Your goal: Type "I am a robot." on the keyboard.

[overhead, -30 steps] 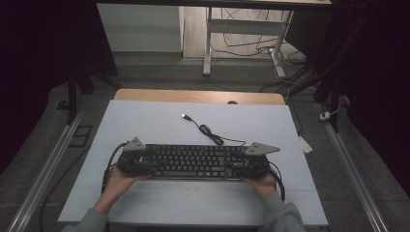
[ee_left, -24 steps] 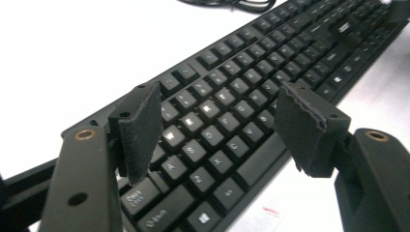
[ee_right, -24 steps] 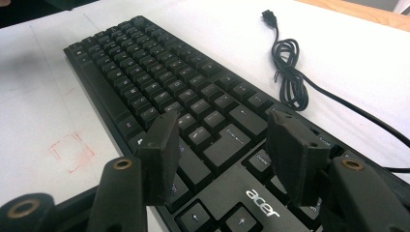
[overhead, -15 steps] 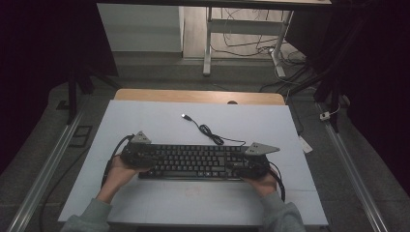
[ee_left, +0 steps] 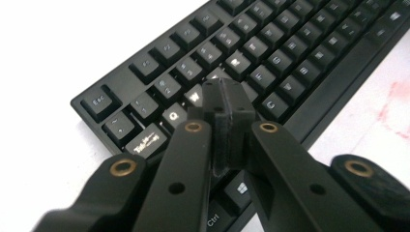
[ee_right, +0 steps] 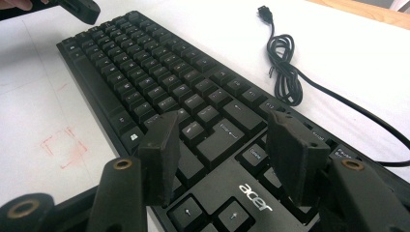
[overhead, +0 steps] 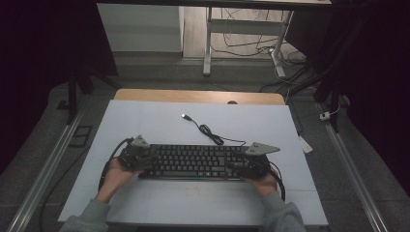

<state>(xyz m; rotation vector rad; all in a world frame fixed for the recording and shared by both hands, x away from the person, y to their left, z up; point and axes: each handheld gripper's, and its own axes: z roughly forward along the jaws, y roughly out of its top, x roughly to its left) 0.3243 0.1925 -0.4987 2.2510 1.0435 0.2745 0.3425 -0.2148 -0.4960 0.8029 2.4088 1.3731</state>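
Left gripper (ee_left: 227, 108) hovered over the keyboard's (overhead: 193, 162) left end, its jaws having just closed until they met, nothing between them. Right gripper (ee_right: 227, 145) sat at the right end with jaws apart, spanning the keys around Enter, gripping nothing. That keyboard lay on the white table (overhead: 159, 121), its cable (overhead: 208, 130) coiled just behind.
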